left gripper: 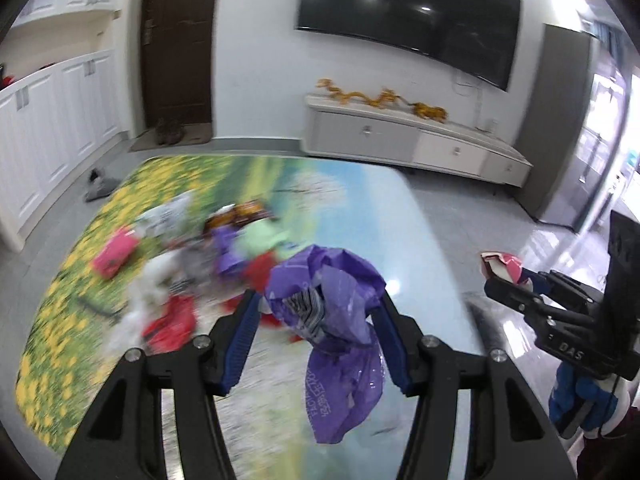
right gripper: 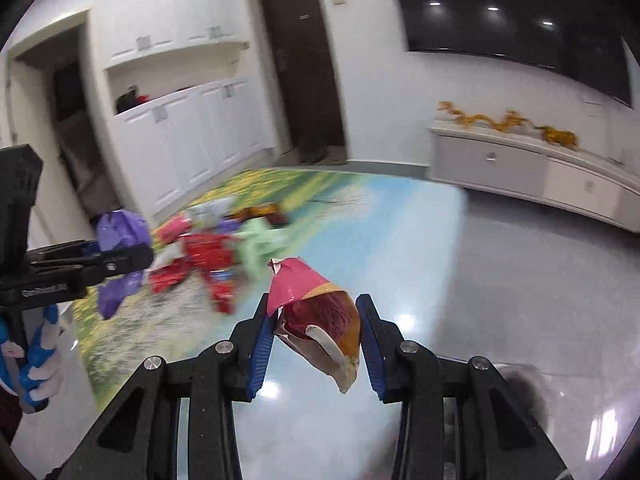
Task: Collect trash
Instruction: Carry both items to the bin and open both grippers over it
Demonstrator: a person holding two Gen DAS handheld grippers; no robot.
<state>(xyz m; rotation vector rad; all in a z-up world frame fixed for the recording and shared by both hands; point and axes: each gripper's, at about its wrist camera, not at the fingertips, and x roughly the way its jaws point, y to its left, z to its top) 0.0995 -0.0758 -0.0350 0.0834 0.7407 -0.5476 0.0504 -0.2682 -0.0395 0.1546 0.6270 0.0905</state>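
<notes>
My room is brightly, evenly lit from ceiling lamps, which glint as spots on the dark television (left gripper: pixel 408 12) and glare off the floor (right gripper: pixel 520 280). The trash pile (left gripper: pixel 192 264) smears with motion blur. Fisheye bends edges, with black corners.

A table (left gripper: pixel 360 200) printed with a flower meadow bears a blurred heap of coloured wrappers (left gripper: pixel 192 264).
</notes>
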